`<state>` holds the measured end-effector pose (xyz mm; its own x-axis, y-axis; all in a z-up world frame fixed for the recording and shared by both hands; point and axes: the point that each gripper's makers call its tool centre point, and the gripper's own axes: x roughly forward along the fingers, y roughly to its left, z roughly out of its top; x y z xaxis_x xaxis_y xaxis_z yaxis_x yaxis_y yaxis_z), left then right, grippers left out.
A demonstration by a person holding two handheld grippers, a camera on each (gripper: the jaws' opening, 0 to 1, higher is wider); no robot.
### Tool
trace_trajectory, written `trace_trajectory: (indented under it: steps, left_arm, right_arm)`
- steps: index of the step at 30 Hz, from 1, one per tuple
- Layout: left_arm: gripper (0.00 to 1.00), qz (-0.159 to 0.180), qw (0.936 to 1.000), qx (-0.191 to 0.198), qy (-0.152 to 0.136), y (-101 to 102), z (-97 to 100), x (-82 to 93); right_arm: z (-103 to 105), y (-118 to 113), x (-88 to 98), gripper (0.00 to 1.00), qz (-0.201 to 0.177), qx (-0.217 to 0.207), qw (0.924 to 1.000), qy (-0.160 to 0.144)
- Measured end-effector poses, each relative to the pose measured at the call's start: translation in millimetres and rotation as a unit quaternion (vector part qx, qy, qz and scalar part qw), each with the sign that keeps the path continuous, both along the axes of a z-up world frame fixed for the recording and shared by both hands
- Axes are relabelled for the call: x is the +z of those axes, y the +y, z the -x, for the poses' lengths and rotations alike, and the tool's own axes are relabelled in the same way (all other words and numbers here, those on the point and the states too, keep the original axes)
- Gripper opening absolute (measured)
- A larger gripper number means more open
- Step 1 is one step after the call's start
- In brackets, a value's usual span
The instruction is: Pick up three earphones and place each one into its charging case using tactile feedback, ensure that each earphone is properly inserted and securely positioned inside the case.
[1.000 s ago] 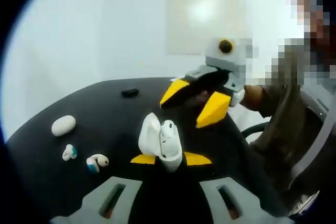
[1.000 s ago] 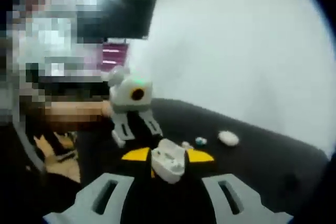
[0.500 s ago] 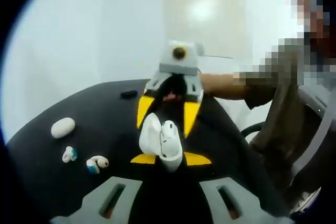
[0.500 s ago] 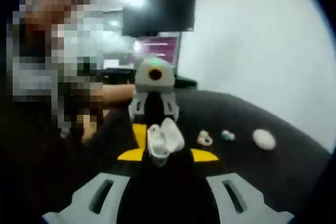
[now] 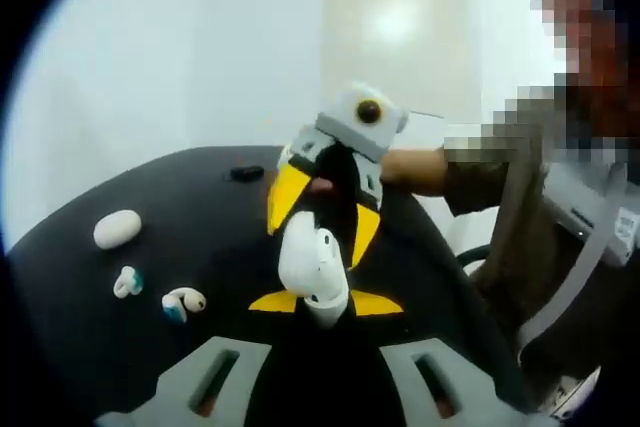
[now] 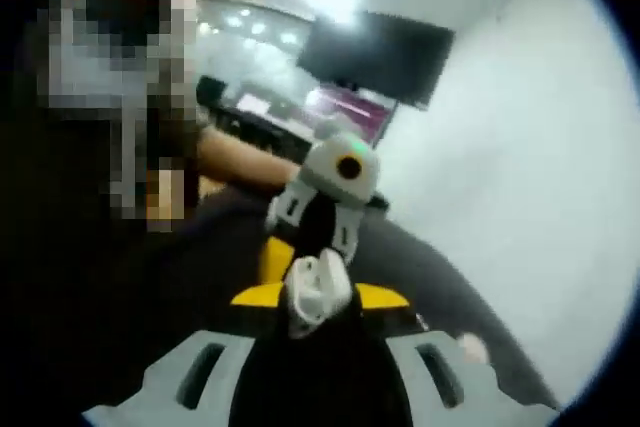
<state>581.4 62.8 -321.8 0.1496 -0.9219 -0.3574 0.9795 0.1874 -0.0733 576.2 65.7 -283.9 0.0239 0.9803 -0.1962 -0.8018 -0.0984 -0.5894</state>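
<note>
Left gripper view: left gripper (image 5: 326, 302) has its yellow tips pinched on a white case (image 5: 312, 267), held above the black table (image 5: 90, 347). Right gripper (image 5: 322, 209) sits just behind it, jaws spread around the case top. No readable writing anywhere. On the table: two loose earphones (image 5: 184, 302) (image 5: 127, 281) and another white case (image 5: 117, 229). Right gripper view is blurry, same case (image 6: 318, 290) between the tips.

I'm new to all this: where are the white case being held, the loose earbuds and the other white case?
Held case (image 5: 312, 267), left gripper view, its rounded body.
Earbud (image 5: 184, 302), left gripper view, white shell.
Closed case (image 5: 117, 229), left gripper view, its top.
</note>
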Motion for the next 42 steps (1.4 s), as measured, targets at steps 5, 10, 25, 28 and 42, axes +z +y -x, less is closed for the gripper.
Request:
trace_trajectory:
  steps: [5,10,25,28,42]
  left_arm:
    - [0.14,0.002,1.0,0.0,0.006,-1,1.4,-0.9]
    - [0.14,0.005,1.0,0.002,0.004,-2,2.5,-0.5]
    - [0.37,0.001,0.9903,0.026,-0.136,4,-11.5,10.5]
    - [0.45,0.002,0.9809,0.038,-0.191,6,-19.8,17.5]
    - [0.33,-0.003,0.9898,0.063,-0.128,11,-30.6,10.0]
  right_arm:
    - [3,-4,-0.7,0.25,-0.002,0.008,0.9998,-0.016]
    - [13,-6,1.7,0.17,0.003,0.024,0.9989,-0.04]
    - [-30,-7,-11.0,0.19,-0.004,-0.074,0.9084,0.411]
    - [-41,-11,-20.2,0.19,0.011,-0.094,0.8472,0.523]
    - [-38,-12,-17.5,0.36,-0.011,-0.084,0.9332,0.349]
